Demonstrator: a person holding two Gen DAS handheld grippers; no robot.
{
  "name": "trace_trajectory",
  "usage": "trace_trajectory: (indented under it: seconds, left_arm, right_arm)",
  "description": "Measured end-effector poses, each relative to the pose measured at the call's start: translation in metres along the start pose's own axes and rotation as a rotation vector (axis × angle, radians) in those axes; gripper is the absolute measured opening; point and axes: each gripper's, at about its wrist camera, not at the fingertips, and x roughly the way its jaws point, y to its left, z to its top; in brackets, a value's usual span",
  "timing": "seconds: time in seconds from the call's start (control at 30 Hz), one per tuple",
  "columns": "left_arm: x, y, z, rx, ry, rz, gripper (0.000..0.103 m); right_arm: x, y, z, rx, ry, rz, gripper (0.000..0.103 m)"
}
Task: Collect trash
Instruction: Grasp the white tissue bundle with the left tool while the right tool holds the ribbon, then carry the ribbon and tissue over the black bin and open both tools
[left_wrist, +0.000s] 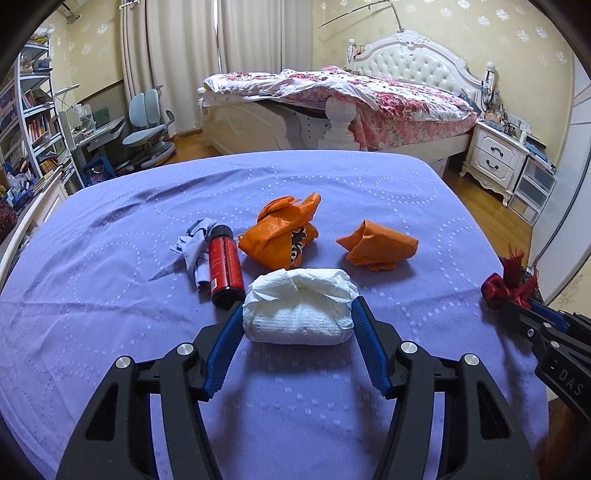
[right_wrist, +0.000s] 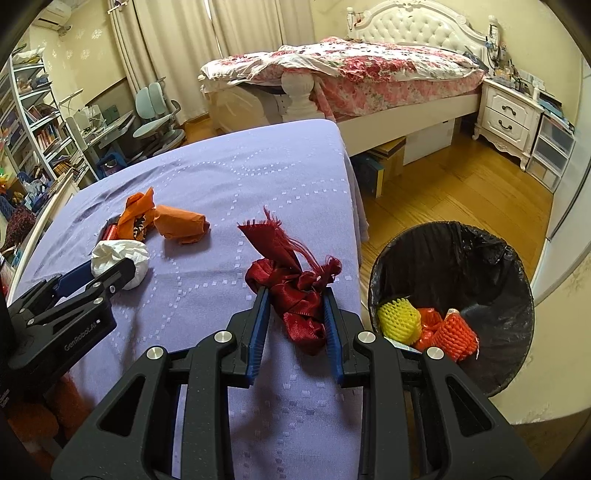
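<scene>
My left gripper (left_wrist: 297, 310) has its fingers against both sides of a white wad of tissue (left_wrist: 299, 306) on the purple cloth. My right gripper (right_wrist: 295, 295) is shut on a dark red ribbon bundle (right_wrist: 291, 291) near the table's right edge; it also shows in the left wrist view (left_wrist: 506, 284). On the cloth lie a red can (left_wrist: 224, 267), a crumpled grey paper (left_wrist: 194, 243), an orange plastic bag (left_wrist: 280, 232) and an orange paper wad (left_wrist: 376, 245). A black-lined trash bin (right_wrist: 454, 266) stands on the floor to the right of the table.
The bin holds yellow (right_wrist: 399, 317) and orange (right_wrist: 456, 334) foam nets. The purple-covered table (right_wrist: 236, 162) ends at its right edge next to the bin. A bed (right_wrist: 351, 70), a nightstand (right_wrist: 509, 114) and a desk chair (right_wrist: 155, 118) stand beyond.
</scene>
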Motion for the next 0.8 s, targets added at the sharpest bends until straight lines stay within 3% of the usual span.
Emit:
trace_trajectory:
  seconds: [0.43, 0.8]
  left_arm:
    - [-0.039, -0.018, -0.005, 0.02, -0.068, -0.072, 0.059]
    - [-0.045, -0.087, 0.011, 0.117, -0.122, -0.195, 0.059]
  right_arm:
    - [-0.03, -0.019, -0.009, 0.039, -0.053, -0.031, 0.028]
    - [-0.056, -0.079, -0.013, 0.141, -0.106, -0.156, 0.028]
